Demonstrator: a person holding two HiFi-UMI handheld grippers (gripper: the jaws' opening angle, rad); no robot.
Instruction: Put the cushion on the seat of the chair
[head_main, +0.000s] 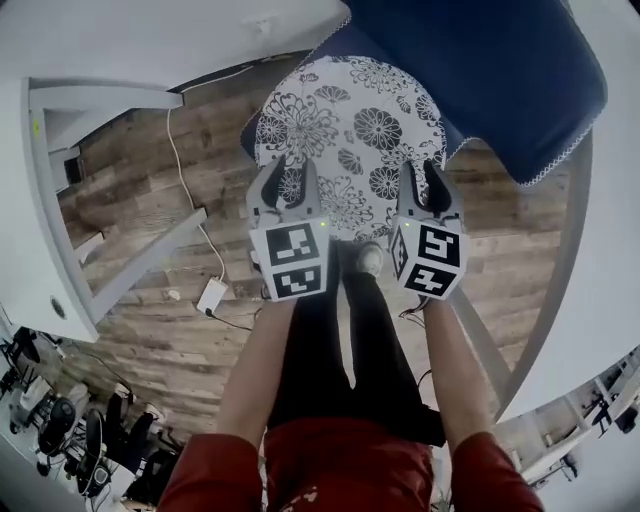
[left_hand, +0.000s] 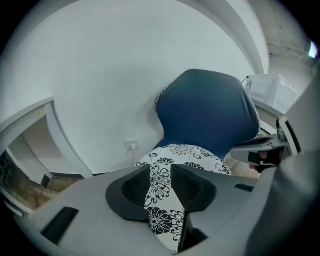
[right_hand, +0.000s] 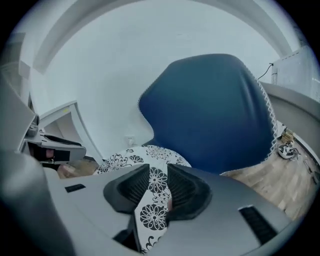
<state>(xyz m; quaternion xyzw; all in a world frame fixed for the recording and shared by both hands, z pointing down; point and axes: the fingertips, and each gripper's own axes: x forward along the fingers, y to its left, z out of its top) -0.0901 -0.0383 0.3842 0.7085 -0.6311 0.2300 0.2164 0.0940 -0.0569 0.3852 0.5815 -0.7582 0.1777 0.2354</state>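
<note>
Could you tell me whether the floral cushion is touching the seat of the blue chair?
Touching. The head view shows the floral cushion lying flat on the blue chair's seat, whose edge peeks out beside it.

A white cable (head_main: 185, 170) crosses the wooden floor (head_main: 130, 330) to an adapter (head_main: 212, 296).

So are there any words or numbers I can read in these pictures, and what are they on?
No word or number can be read anywhere.
Marker cubes on the left gripper and right gripper: black-and-white square patterns only, not letters.
Cushion: flower print, no writing.
White box on the floor: too small to show any print.
</note>
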